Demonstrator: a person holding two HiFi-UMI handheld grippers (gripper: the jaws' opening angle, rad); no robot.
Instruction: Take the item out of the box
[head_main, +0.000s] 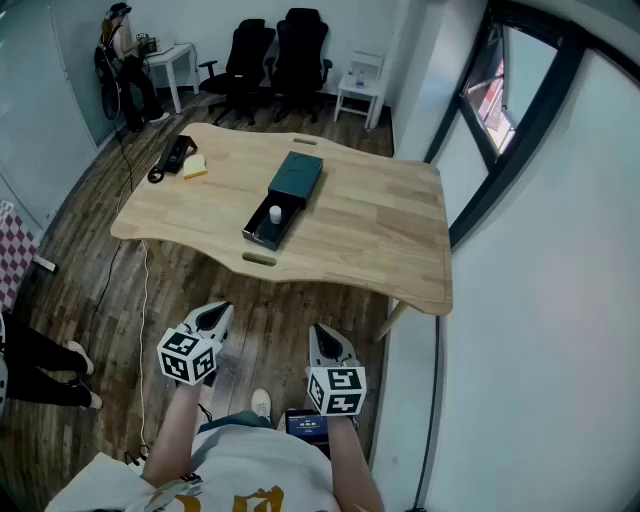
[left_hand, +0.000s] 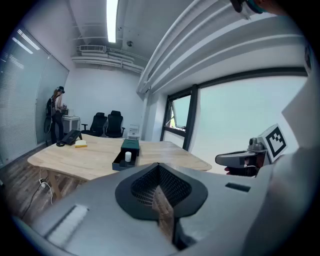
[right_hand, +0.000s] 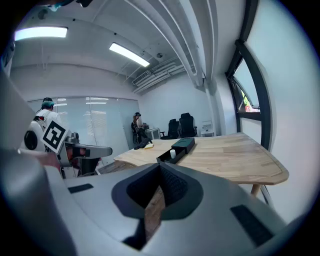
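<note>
Both grippers are held near the person, short of the table's near edge and over the wood floor, well apart from the box.

- Left gripper (head_main: 216, 314): jaws pressed together, nothing between them.
- Right gripper (head_main: 320, 333): jaws likewise closed on each other, empty.

The dark green box (head_main: 297, 177) is seen lying near the middle of the wooden table (head_main: 390, 230), with its long axis running from near-left to far-right. Its tray (head_main: 262, 236) is drawn out toward the near side. The white item (head_main: 275, 214) is seen standing upright in the exposed tray, untouched.

At the far left of the table, a black object (head_main: 177, 153) and a yellow pad (head_main: 194, 166) are noted just beside each other.

Beyond the table, two black office chairs (head_main: 300, 48) and a small white side table (head_main: 360, 88) are recorded. A person (head_main: 122, 60) is seen standing at a white desk (head_main: 175, 58) in the far left corner.
</note>
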